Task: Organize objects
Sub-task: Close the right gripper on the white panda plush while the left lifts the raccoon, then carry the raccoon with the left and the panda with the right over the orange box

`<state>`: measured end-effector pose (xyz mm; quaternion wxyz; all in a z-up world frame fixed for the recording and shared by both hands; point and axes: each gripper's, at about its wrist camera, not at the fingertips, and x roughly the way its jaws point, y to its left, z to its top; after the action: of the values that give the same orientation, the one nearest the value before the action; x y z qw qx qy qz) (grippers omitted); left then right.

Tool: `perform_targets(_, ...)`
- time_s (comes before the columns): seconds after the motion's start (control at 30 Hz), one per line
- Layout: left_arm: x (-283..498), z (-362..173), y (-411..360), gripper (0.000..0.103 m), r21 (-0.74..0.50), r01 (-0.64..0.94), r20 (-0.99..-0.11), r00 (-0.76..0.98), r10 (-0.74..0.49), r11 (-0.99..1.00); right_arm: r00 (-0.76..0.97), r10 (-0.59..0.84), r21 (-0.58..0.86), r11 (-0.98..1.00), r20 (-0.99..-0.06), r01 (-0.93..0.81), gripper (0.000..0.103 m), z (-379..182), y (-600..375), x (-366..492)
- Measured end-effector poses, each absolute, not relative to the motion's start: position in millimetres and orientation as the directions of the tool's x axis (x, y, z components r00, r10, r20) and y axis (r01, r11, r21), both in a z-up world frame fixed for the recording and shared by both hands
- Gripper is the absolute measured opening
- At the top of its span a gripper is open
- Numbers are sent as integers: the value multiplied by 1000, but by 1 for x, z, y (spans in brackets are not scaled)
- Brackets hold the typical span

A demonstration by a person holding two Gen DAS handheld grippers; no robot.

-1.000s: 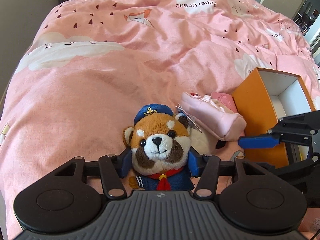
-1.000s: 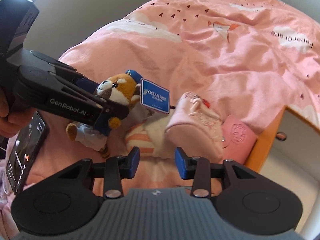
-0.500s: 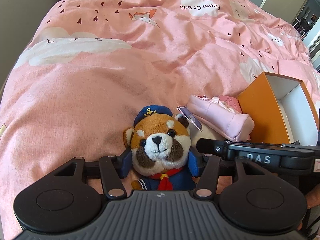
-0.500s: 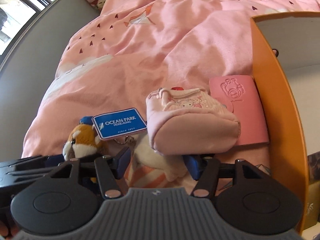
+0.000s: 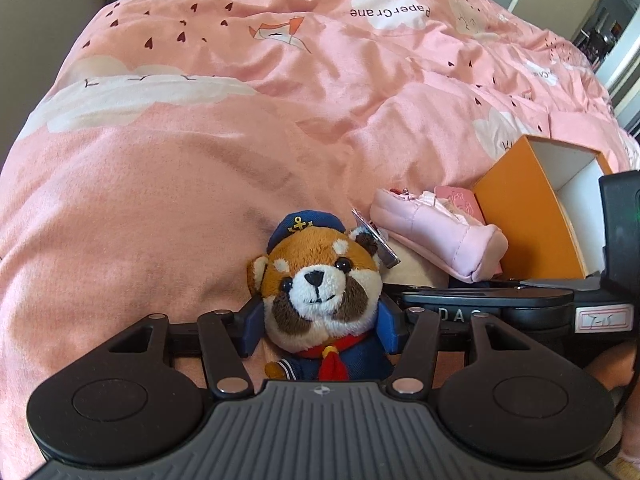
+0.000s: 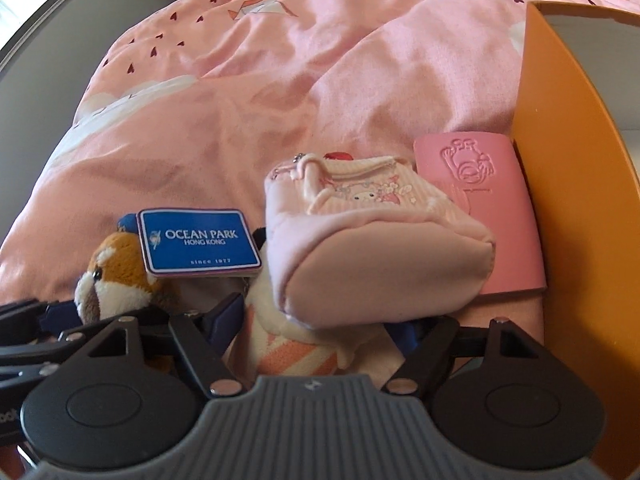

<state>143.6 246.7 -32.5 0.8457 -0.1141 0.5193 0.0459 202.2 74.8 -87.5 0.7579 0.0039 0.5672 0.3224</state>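
Left tongs [image 5: 320, 320] pinching sailor plush [image 5: 320, 292] on bed [image 5: 200, 160]; right tongs [image 6: 320, 324], just opening, spread around striped plush [image 6: 296, 348] under pink pouch [image 6: 376, 252]: next squeeze, lift toward orange box [image 6: 568, 160].

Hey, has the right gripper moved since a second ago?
Yes. The right gripper came down toward the pink pouch, which looms larger now, jaws just opening around it.

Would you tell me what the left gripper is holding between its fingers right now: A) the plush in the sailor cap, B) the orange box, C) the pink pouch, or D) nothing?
A: the left gripper has its blue pads pressed on either side of the sailor-cap plush.
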Motion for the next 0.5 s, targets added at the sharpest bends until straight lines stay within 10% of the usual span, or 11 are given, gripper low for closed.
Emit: perform_targets(0.5, 130, -17, 222, 65, -100, -192, -871, 492, 7, 976, 30, 601, 448, 627, -799, -637, 60, -54, 19, 172)
